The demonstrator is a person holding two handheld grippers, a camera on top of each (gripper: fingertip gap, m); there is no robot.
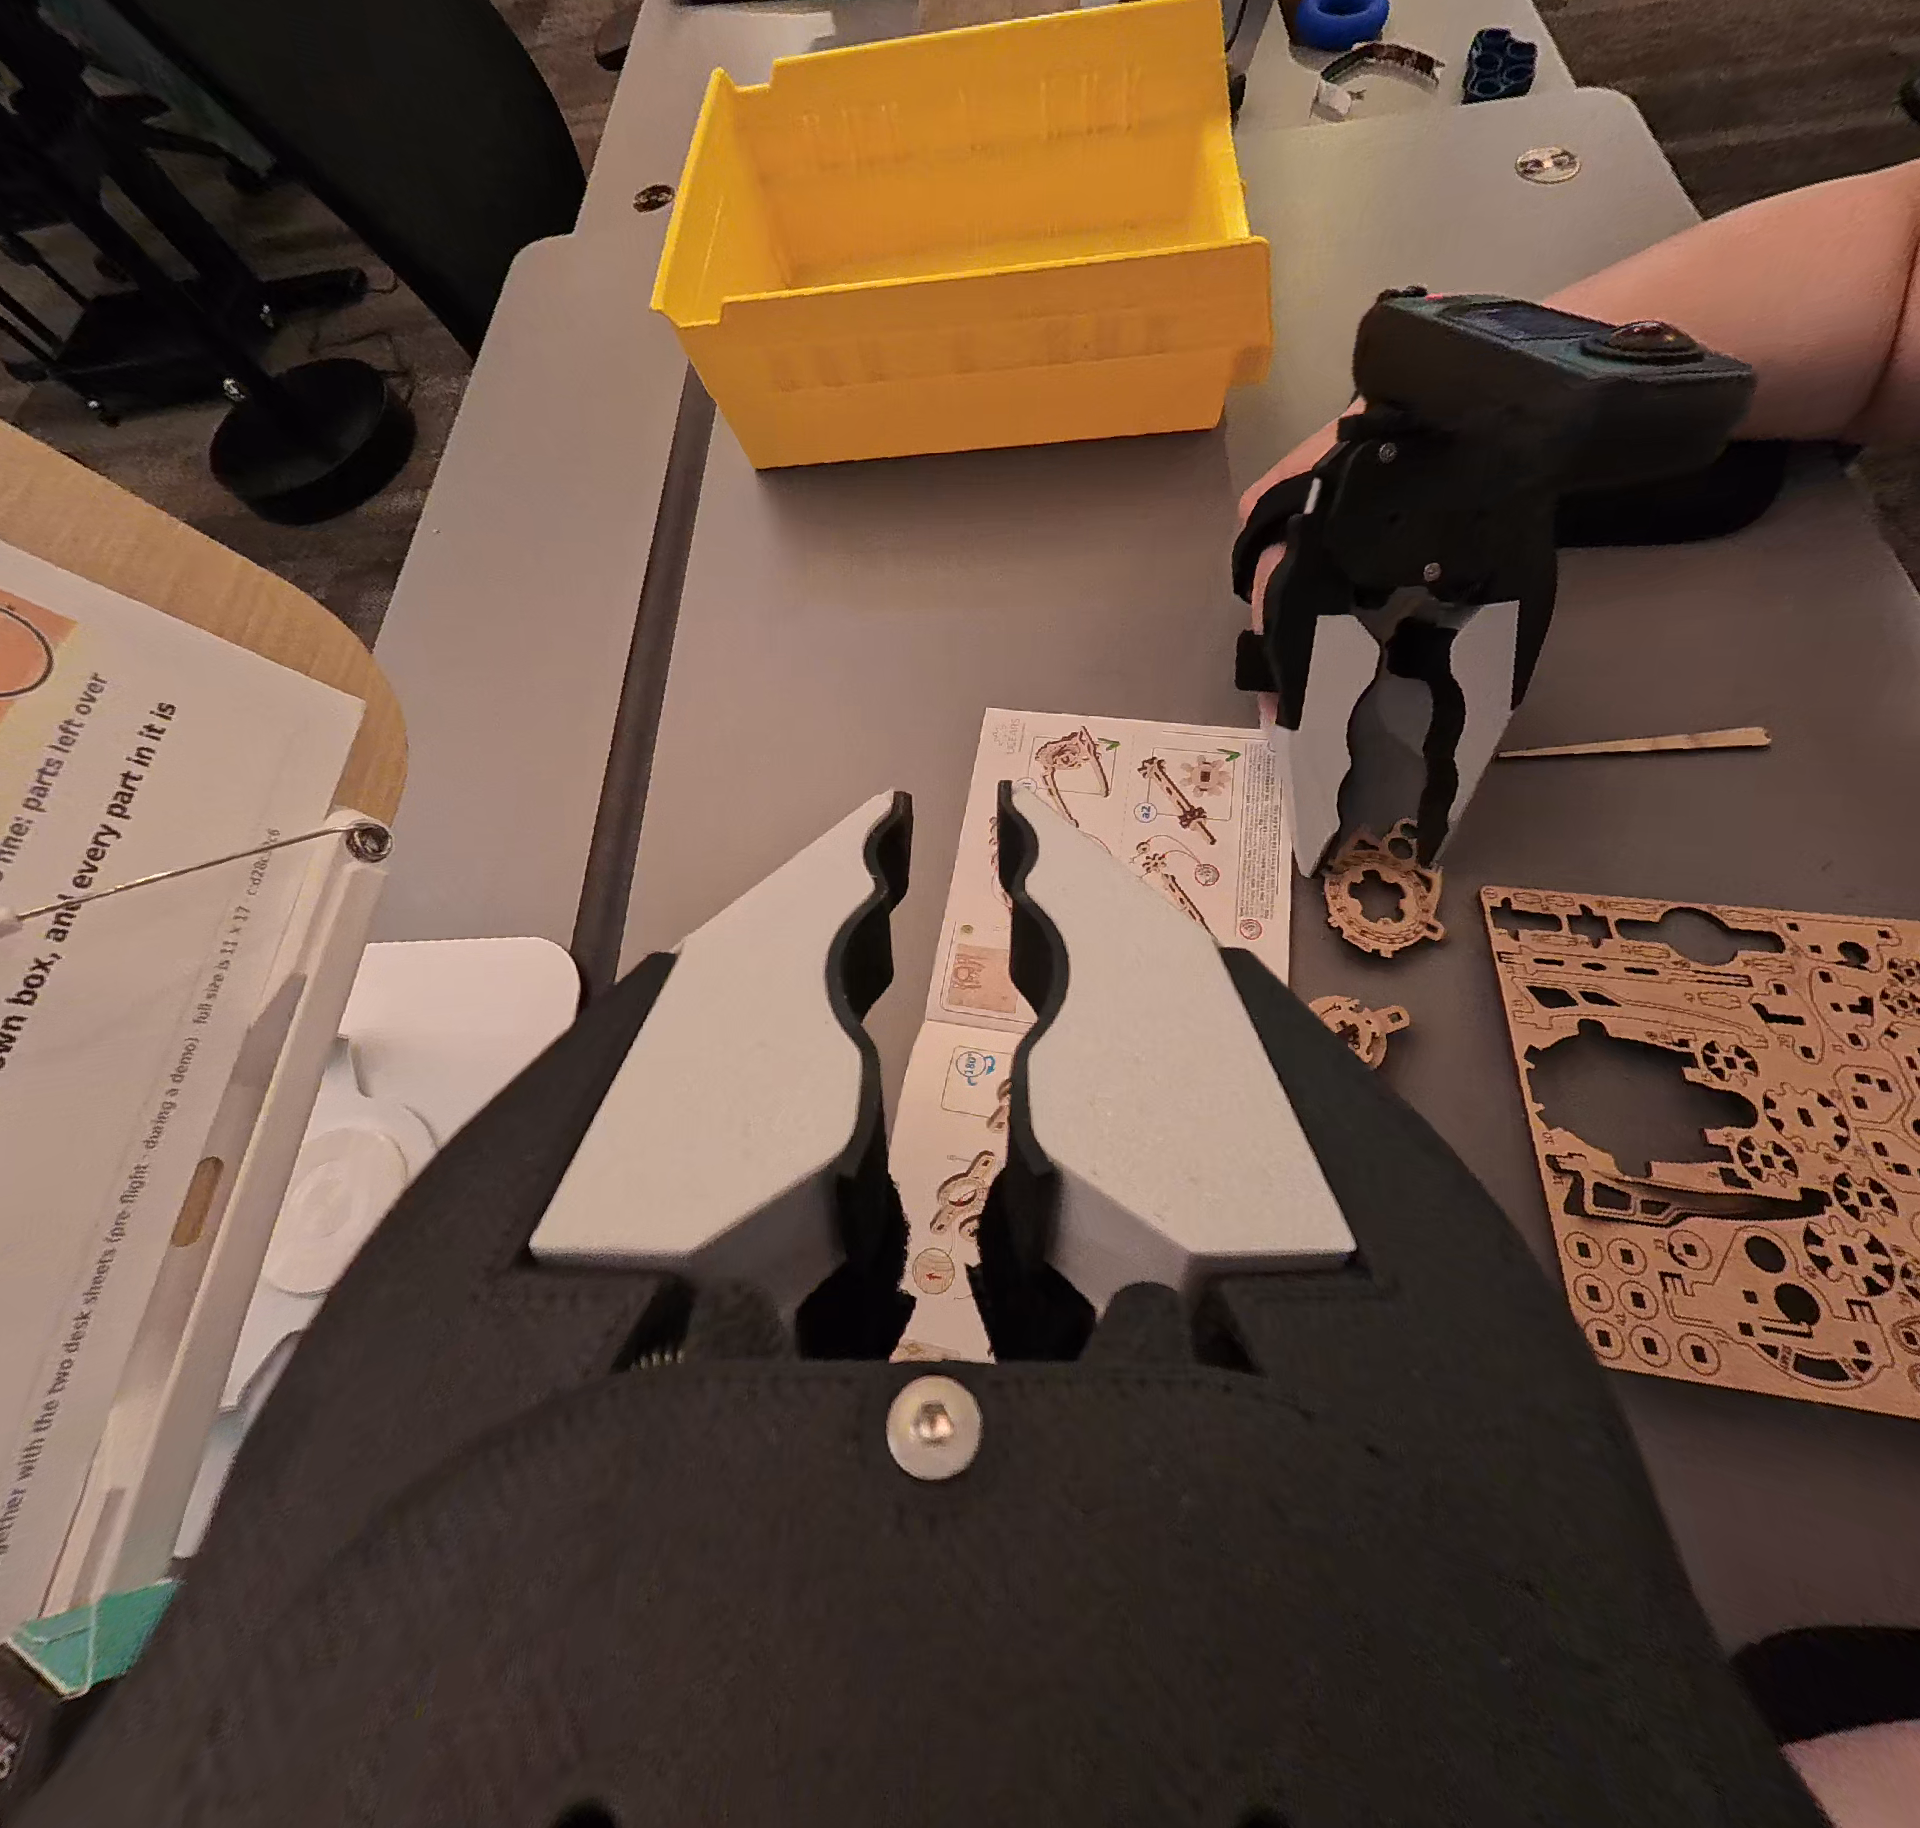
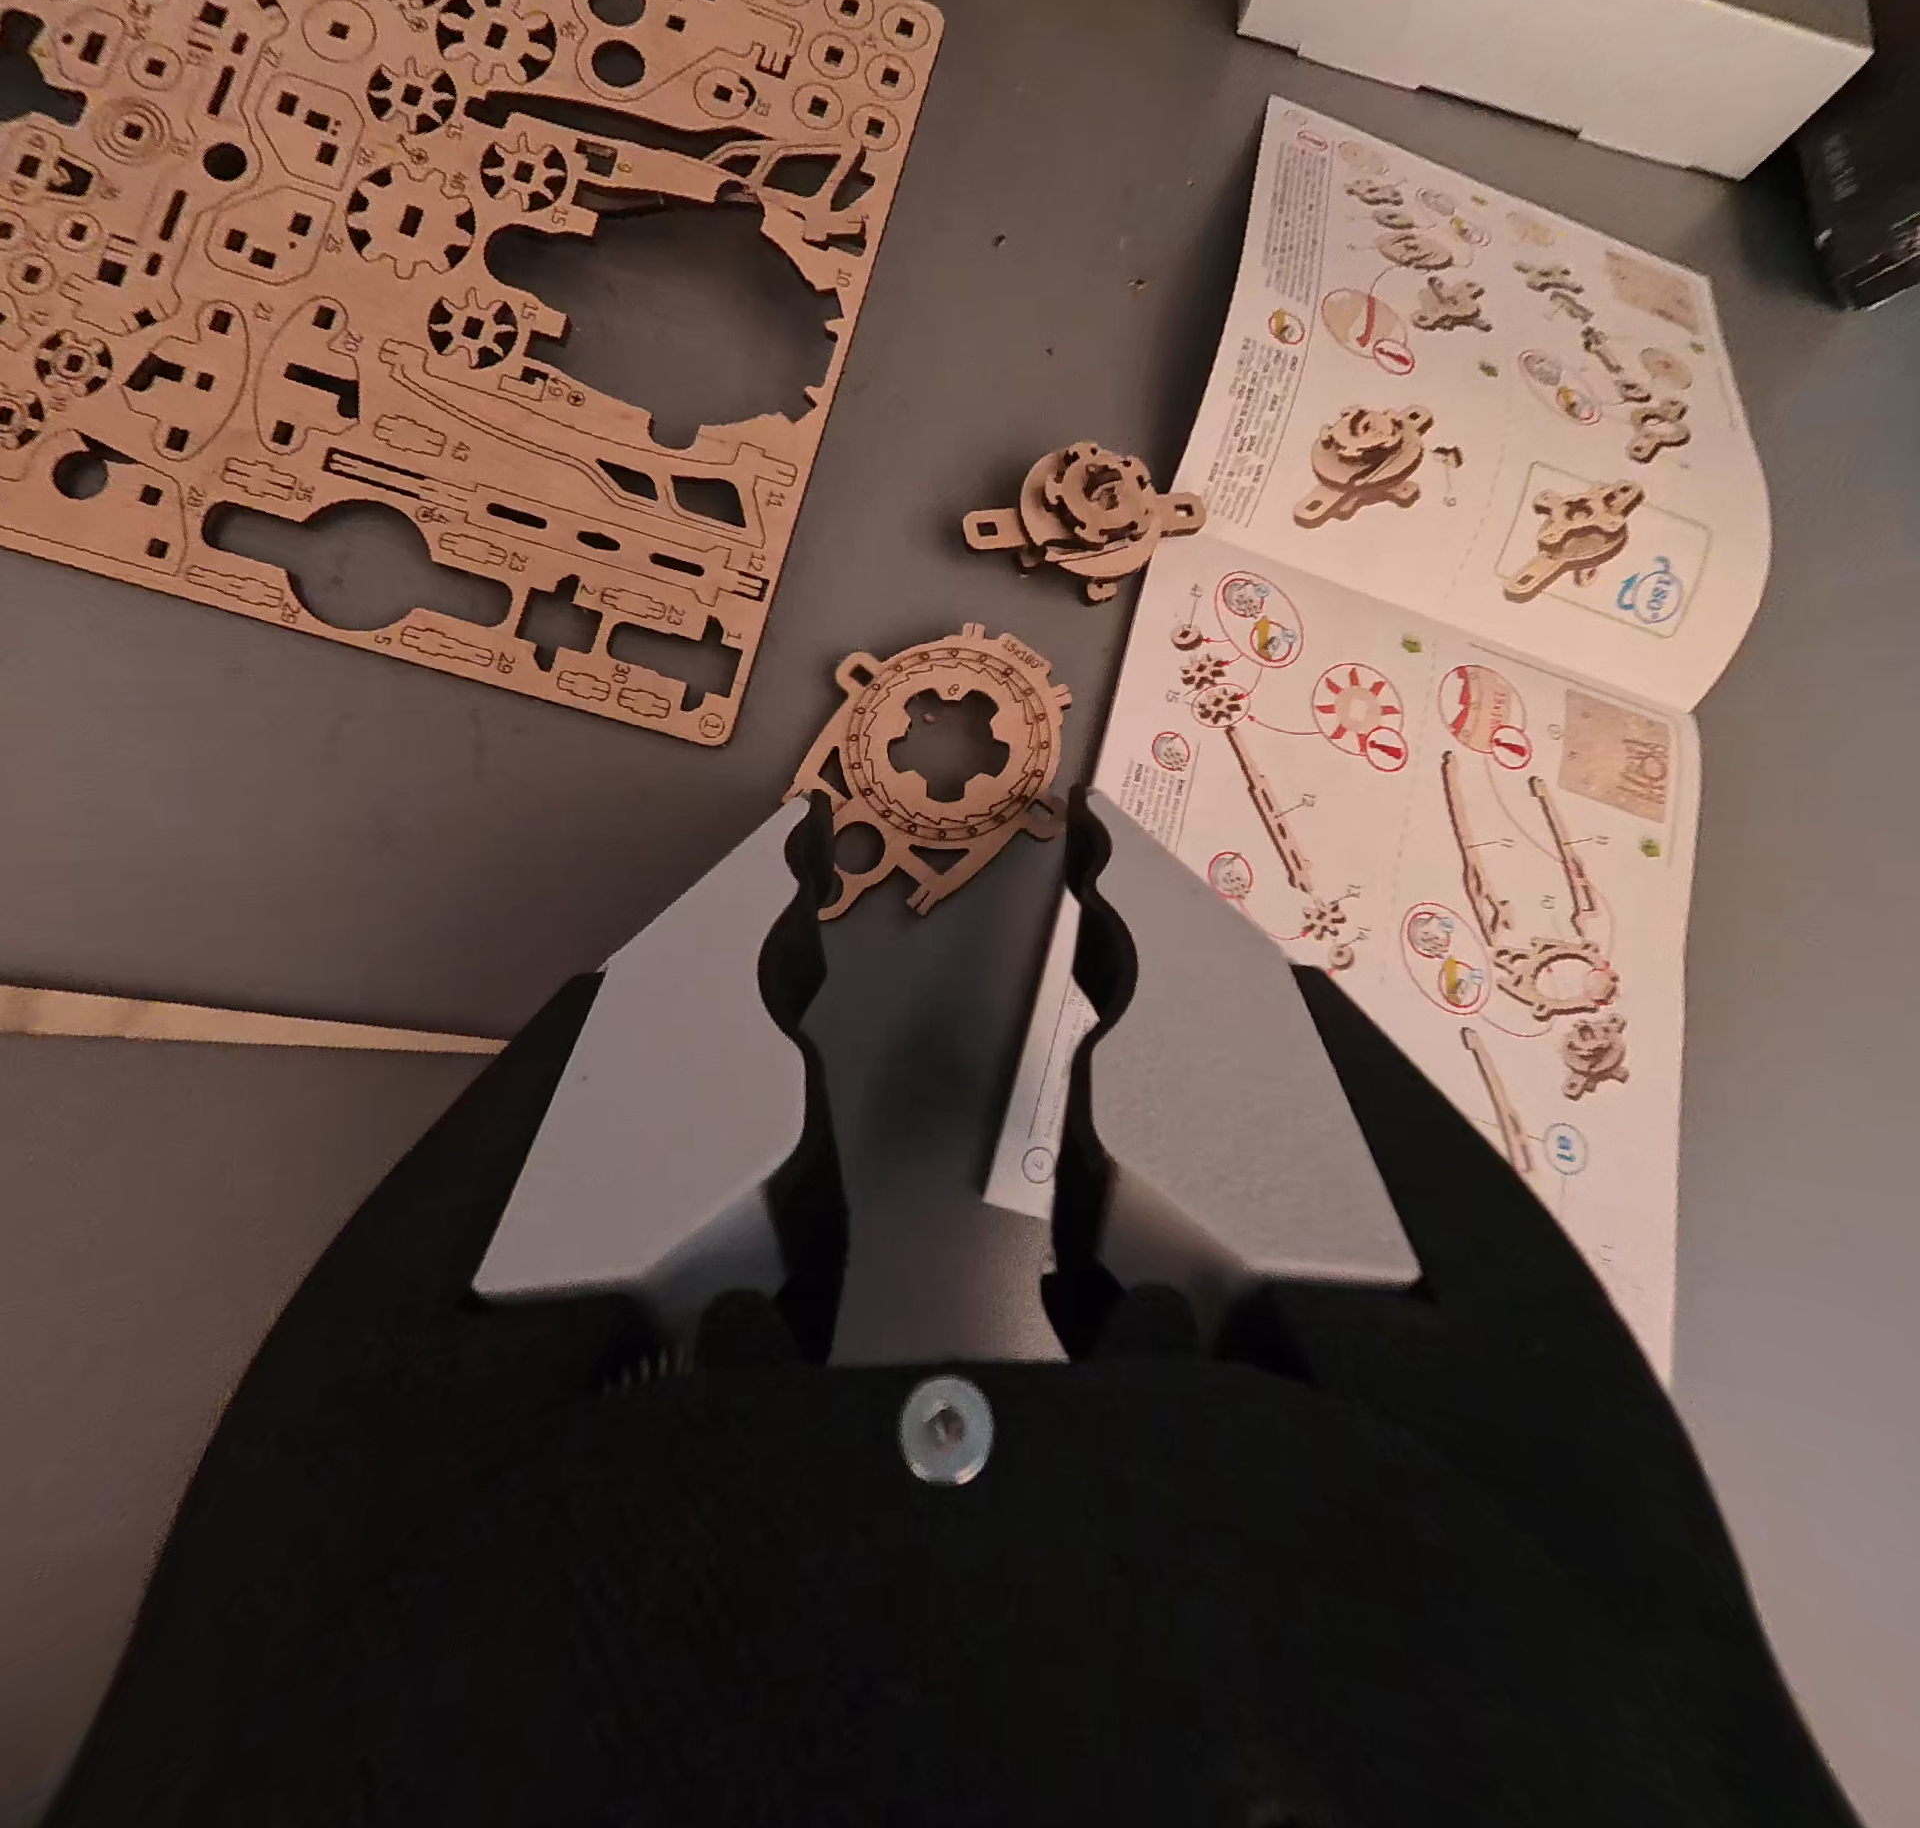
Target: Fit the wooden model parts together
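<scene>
While my left gripper (image 1: 951, 807) hovers released, my parted right gripper (image 2: 940, 807) straddles the flat round wooden ring part (image 2: 940, 760).

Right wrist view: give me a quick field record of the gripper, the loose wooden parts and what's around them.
right gripper: open, tips either side of the flat ring part
flat ring part: flat on table, not gripped
hub assembly: loose, beside the leaflet
part sheet: flat, several cut-outs empty
instruction leaflet: open
left gripper: open, empty, above leaflet
</scene>
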